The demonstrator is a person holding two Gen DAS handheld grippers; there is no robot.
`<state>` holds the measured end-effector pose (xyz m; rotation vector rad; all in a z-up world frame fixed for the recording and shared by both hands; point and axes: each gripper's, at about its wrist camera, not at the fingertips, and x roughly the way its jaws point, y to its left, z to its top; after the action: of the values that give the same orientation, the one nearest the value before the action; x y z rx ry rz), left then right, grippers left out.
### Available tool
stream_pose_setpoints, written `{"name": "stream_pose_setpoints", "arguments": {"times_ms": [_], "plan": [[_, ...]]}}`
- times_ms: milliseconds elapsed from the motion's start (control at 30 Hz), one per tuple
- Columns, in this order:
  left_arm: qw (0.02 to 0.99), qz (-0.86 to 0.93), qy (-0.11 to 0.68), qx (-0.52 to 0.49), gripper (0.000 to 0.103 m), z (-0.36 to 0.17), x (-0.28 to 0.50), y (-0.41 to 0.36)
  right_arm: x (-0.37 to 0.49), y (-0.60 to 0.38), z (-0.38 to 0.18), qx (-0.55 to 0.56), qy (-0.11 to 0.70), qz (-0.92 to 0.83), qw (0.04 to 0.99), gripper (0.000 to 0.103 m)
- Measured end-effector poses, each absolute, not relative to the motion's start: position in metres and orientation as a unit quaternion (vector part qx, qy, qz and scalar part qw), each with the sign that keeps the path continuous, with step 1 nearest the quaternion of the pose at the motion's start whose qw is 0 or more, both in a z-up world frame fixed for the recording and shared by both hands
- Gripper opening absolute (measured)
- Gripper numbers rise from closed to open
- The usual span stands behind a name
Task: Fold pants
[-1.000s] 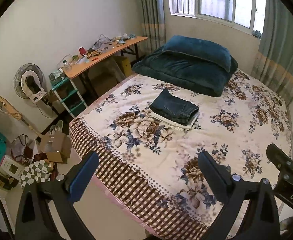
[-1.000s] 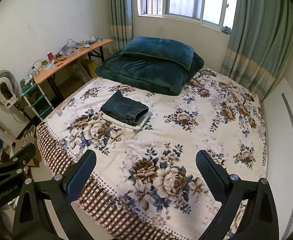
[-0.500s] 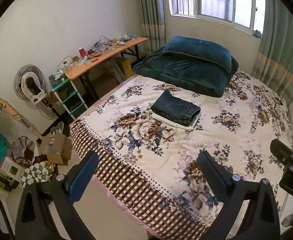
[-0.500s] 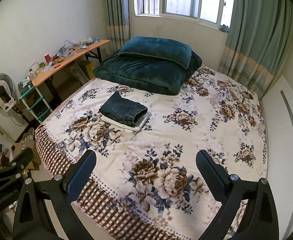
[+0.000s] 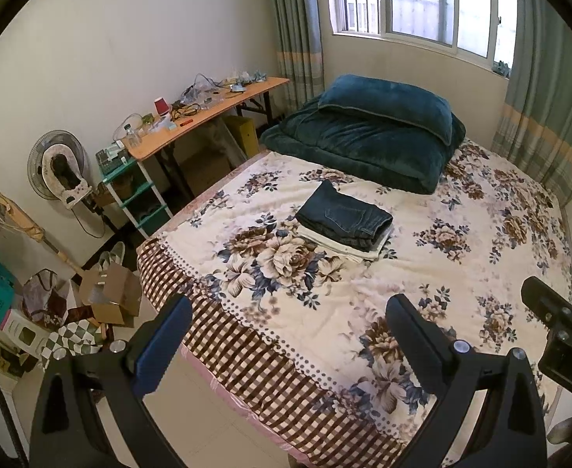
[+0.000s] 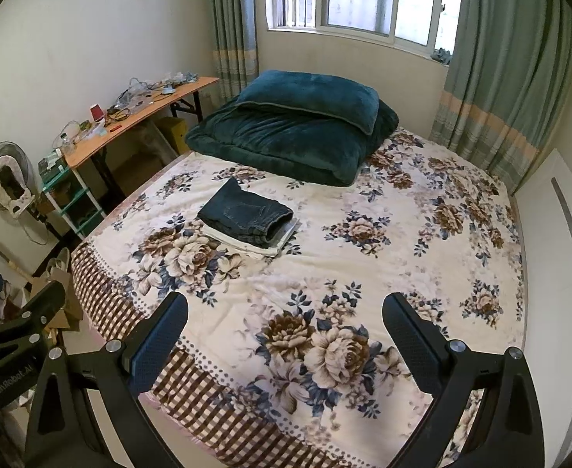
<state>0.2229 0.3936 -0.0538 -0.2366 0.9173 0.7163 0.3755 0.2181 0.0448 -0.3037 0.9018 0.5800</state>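
folded pants [image 5: 344, 216] on bed | left gripper [image 5: 288, 337] spread, well short

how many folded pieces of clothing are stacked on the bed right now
3 that I can tell: dark jeans on top, a grey layer just showing beneath, and a white garment at the bottom. More thin layers could be hidden inside the stack.
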Motion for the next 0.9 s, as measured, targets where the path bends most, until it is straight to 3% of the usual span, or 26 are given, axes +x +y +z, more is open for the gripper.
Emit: {"name": "stream_pose_setpoints", "arguments": {"times_ms": [900], "plan": [[0.833,0.350,0.417,-0.102,0.102,-0.048,0.216,0.389,0.366,0.234,0.043,-0.142,0.428,0.286,0.846,0.102]]}}
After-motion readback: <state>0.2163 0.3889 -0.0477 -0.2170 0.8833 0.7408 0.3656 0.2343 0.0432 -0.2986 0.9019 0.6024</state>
